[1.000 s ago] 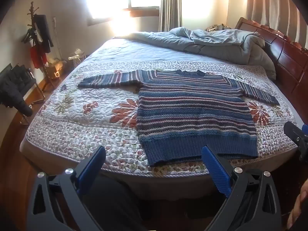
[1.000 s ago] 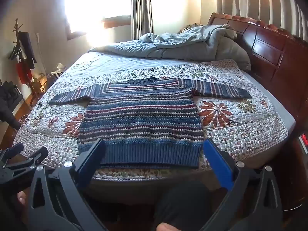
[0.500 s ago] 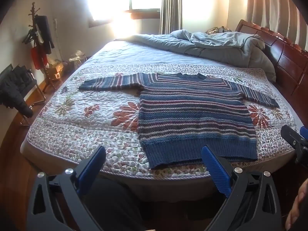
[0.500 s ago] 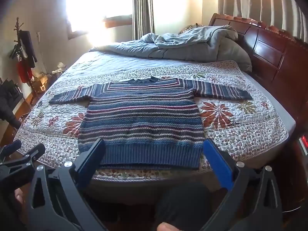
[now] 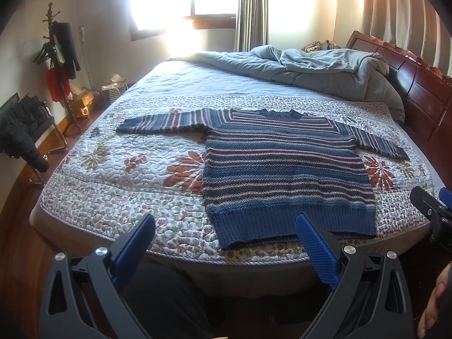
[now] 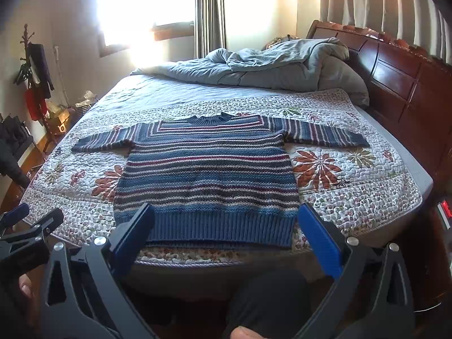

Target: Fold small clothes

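Note:
A blue striped knit sweater (image 5: pixel 282 169) (image 6: pixel 206 175) lies flat on the floral quilt (image 5: pixel 121 169) (image 6: pixel 353 195), sleeves spread to both sides, hem toward me. My left gripper (image 5: pixel 224 240) hangs open just off the bed's near edge, left of the hem, holding nothing. Open too and empty, my right gripper (image 6: pixel 226 228) frames the hem from the near side, a little short of it. Each gripper shows at the edge of the other's view, the right gripper (image 5: pixel 432 212) and the left gripper (image 6: pixel 25 226).
A rumpled grey duvet (image 5: pixel 310 70) (image 6: pixel 268 65) is heaped at the far end by the dark wooden headboard (image 6: pixel 395 84). A coat stand (image 5: pixel 59 56) and a chair with dark clothes (image 5: pixel 22 132) stand on the left floor. My legs (image 6: pixel 268 302) are below, against the bed.
Both grippers have risen and eased slightly toward the bed, so the sweater sits a little lower and nearer in view. Jaws stay open; the sweater has not moved.

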A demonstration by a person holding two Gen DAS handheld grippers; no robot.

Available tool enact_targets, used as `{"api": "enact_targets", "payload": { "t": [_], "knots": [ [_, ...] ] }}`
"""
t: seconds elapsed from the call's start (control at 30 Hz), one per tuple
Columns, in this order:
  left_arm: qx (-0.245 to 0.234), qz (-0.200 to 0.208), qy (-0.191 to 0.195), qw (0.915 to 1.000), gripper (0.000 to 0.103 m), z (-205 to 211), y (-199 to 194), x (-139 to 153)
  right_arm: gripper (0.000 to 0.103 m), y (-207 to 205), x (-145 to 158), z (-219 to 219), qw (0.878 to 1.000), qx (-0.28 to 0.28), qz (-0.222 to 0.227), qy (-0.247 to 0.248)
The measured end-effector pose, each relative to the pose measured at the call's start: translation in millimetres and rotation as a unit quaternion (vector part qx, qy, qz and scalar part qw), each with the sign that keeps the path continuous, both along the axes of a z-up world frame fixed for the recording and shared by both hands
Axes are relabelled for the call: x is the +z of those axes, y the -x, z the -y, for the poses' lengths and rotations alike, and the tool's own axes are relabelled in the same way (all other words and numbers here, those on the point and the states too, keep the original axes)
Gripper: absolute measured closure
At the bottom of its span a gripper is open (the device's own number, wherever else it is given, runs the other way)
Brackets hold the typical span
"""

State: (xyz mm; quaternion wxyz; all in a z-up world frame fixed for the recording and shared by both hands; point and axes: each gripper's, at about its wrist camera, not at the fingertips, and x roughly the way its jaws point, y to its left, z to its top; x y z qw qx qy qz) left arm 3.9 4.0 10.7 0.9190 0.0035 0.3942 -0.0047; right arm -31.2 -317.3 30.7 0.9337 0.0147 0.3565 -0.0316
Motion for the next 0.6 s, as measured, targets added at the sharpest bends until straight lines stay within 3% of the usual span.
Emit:
{"api": "enact_targets", "payload": {
  "t": [0.6],
  "knots": [
    [0.001, 0.000, -0.001, 1.0000, 0.004, 0.4, -6.3, 9.0, 0.002, -1.8, 0.5, 1.0, 1.000, -0.001, -0.002, 0.001]
  ]
}}
